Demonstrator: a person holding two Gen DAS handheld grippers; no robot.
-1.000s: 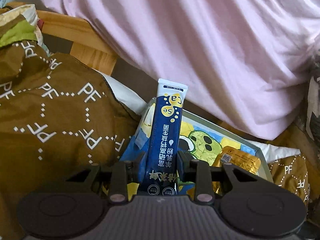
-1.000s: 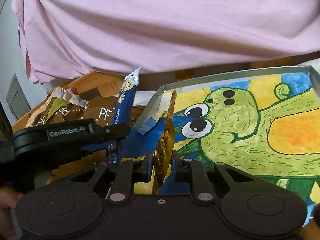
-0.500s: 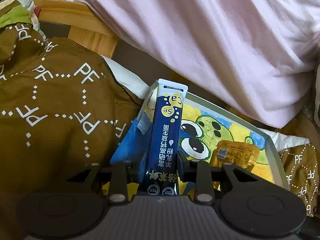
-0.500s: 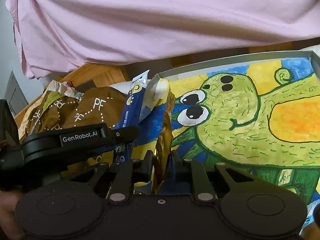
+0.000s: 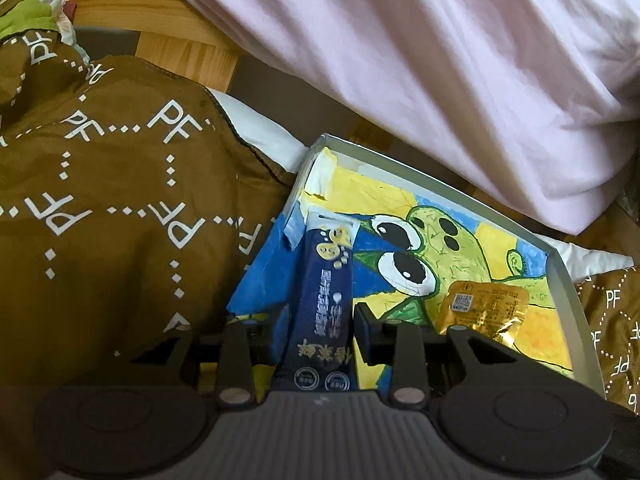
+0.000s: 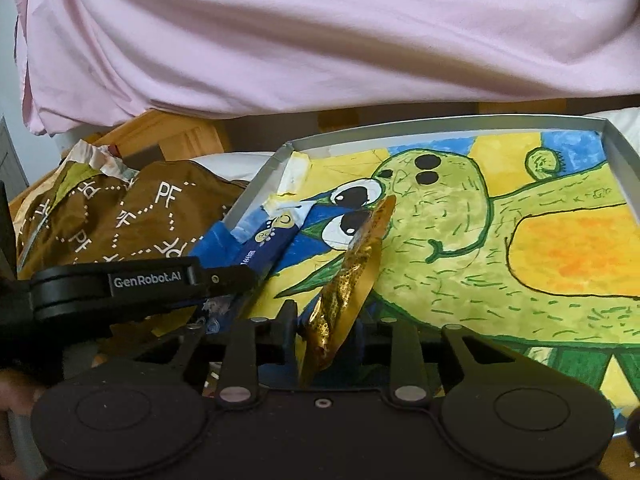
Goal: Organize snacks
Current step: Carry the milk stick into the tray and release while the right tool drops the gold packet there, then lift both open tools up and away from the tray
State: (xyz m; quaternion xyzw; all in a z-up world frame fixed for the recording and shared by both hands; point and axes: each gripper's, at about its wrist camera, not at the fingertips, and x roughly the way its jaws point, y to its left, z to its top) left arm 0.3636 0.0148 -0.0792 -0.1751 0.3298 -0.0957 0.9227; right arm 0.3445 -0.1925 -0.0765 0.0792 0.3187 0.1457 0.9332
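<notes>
My left gripper (image 5: 322, 320) is shut on a dark blue snack stick (image 5: 324, 292) whose white top end leans down onto the painted tray (image 5: 560, 280). From the right wrist the same stick (image 6: 268, 248) reaches out of the left gripper (image 6: 224, 280) into the tray's near left corner. My right gripper (image 6: 326, 320) is open. A gold foil packet (image 6: 348, 280) stands on edge, tilted, loose between its fingers. That gold packet (image 5: 482, 306) shows its flat face in the left wrist view, over the tray's right half.
The grey-rimmed tray (image 6: 440, 124) carries a bright green cartoon painting. A brown bag printed "PF" (image 5: 100, 200) bulges at the tray's left side. A person in a pink shirt (image 6: 320, 32) stands close behind the tray. A wooden frame (image 5: 168, 28) shows beyond the bag.
Both grippers came lower over the tray. The blue stick tipped from upright down onto the tray. The right fingers spread wider and the gold packet now leans loose between them.
</notes>
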